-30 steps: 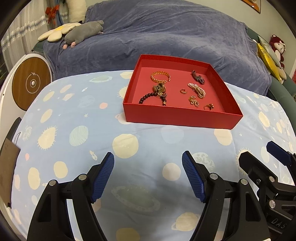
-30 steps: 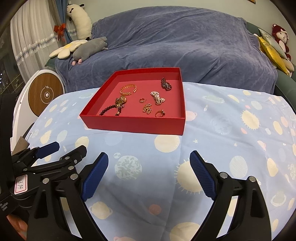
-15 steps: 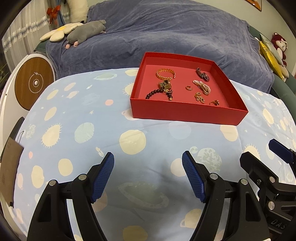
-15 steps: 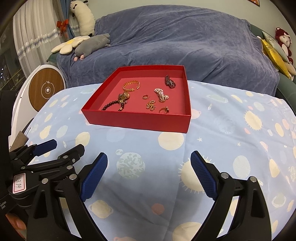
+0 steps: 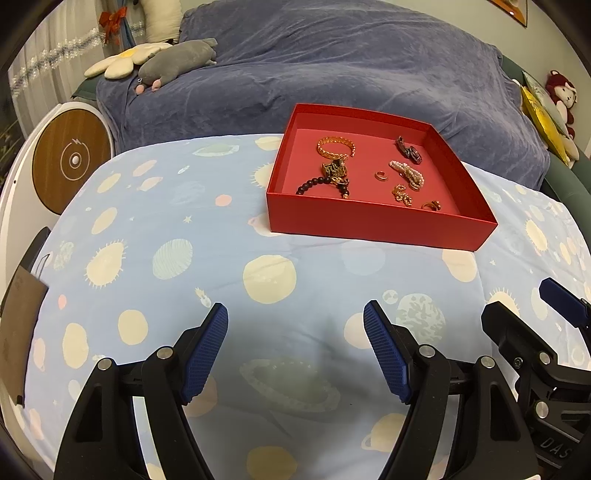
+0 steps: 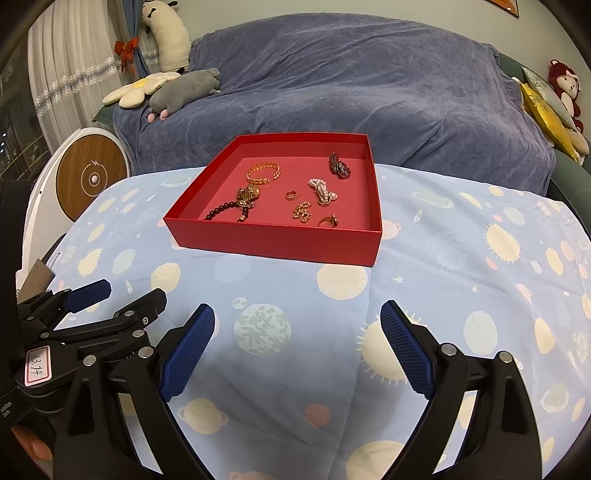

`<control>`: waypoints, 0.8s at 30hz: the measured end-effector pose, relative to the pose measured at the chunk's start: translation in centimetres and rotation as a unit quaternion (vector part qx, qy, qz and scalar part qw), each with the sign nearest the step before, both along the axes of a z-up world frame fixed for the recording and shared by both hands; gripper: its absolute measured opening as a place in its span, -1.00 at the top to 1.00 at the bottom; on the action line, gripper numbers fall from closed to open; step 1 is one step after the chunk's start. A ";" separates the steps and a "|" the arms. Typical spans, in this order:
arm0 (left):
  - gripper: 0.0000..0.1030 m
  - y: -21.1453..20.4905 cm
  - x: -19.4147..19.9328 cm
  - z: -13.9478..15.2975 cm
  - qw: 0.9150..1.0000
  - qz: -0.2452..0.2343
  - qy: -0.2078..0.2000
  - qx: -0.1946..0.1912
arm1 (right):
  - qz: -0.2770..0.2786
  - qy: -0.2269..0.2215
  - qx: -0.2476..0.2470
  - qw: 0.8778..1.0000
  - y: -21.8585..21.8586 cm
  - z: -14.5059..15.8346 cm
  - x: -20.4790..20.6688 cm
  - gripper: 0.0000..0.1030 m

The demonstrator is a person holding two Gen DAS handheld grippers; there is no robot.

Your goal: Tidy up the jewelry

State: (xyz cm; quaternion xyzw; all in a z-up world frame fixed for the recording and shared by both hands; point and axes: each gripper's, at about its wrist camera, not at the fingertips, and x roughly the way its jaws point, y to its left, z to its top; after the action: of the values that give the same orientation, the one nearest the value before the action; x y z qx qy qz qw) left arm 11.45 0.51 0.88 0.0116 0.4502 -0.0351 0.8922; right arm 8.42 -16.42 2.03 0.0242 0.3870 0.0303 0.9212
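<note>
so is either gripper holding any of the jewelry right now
Neither. The left gripper and right gripper are both open and empty over the planet-print blue sheet; all the jewelry lies in the shallow red cardboard tray.

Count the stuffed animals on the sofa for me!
3: a white one upright at back left, a grey one lying beside it, a red one far right. More may be hidden.
</note>
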 end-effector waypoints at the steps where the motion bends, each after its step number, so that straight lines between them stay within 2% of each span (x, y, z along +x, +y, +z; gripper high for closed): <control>1: -0.42 0.0 0.0 0.0 1.000 0.000 0.000 0.000 | 0.000 0.000 0.000 1.000 0.0 0.0 0.0 -0.73; 24: -0.42 0.0 -0.3 0.0 1.000 0.008 0.002 0.004 | -0.004 -0.006 -0.006 1.000 0.0 0.2 -0.2 -0.75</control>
State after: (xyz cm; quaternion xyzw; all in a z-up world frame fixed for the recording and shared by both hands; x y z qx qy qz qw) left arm 11.15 0.47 0.87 0.0113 0.4519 -0.0263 0.8916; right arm 8.25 -16.40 2.24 0.0203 0.3817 0.0249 0.9237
